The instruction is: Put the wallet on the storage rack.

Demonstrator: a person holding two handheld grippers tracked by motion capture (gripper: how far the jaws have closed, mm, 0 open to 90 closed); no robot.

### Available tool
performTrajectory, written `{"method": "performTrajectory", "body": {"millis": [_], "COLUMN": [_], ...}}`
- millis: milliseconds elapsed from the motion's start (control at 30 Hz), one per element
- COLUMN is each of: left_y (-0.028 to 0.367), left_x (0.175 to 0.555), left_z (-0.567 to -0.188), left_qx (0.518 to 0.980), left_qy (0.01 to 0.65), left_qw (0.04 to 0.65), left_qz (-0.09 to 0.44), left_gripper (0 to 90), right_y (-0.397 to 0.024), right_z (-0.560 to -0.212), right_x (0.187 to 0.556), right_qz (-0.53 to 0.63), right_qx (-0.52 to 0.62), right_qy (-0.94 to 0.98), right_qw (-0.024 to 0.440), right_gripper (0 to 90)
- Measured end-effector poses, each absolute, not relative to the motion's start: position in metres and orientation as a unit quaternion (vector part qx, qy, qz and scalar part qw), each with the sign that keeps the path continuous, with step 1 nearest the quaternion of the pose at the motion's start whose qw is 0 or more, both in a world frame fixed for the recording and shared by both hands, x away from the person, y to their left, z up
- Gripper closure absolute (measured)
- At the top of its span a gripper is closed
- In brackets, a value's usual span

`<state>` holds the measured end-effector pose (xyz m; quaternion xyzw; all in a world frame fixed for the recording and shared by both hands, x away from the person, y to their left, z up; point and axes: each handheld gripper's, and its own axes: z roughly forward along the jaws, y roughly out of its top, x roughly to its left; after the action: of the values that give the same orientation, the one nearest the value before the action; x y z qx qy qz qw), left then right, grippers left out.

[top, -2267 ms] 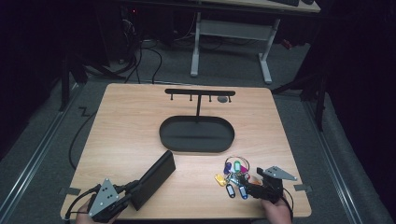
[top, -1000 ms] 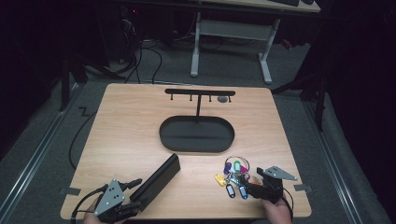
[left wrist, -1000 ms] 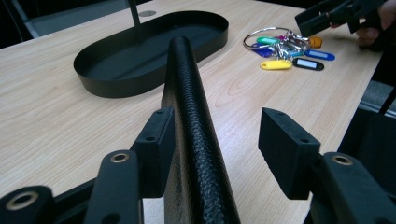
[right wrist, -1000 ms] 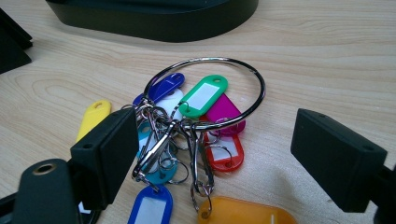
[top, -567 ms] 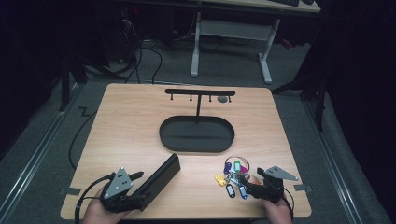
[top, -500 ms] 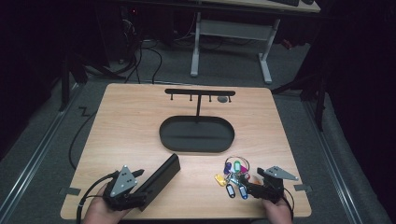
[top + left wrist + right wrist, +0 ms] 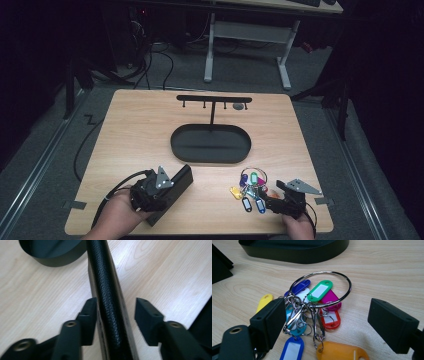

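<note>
Keys, or rather key tags (image 7: pixel 319 291), lie in one bunch on a single large metal ring (image 7: pixel 322 287) at the lower right of the high view, on the wooden table (image 7: pixel 135 130); in the right gripper view seven tags can be counted: one green, one yellow, one dark blue, one magenta, one red, one orange and one lighter blue, with a white and a teal piece partly hidden among the small split rings. The right gripper (image 7: pixel 332 325) hangs over the bunch with its two jaws spread wide, the ring and tags between them but neither pad pressing on anything. At the lower left of the high view one long black case (image 7: pixel 172 187) lies slantwise on the table, and the left gripper (image 7: pixel 115 315) straddles it: its jaws have just been closing, the case's pebbled edge stands between them, the left pad is against it while a gap shows at the right pad, so it is not yet clamped. One oval black tray (image 7: pixel 210 145) sits mid-table, and behind it rises one black T-shaped stand (image 7: pixel 214 99) carrying four small pegs.
</note>
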<state>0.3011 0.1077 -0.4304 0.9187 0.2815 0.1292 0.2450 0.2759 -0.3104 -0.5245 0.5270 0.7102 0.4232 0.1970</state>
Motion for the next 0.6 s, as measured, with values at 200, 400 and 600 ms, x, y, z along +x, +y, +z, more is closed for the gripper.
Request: {"method": "performTrajectory", "body": {"millis": [200,400,600], "left_y": [0.107,0.113,0.116], "left_x": [0.313,0.323,0.325], "left_z": [-0.438,-0.439,-0.439], "left_qx": [0.925,0.929,0.93], "left_qy": [0.298,0.305,0.294], "left_qw": [0.205,0.19,0.194], "left_qz": [0.115,0.093,0.104], "left_gripper": [59.9,70.2,72.8], "right_y": [-0.311,-0.31,-0.31], "right_z": [-0.525,-0.524,-0.524], "right_x": [0.276,0.276,0.276], "right_qz": [0.425,0.425,0.425], "right_qx": [0.526,0.524,0.524], "right_qy": [0.711,0.712,0.712], "right_qw": [0.194,0.194,0.194], "right_gripper": [15.4,15.5,15.5]}}
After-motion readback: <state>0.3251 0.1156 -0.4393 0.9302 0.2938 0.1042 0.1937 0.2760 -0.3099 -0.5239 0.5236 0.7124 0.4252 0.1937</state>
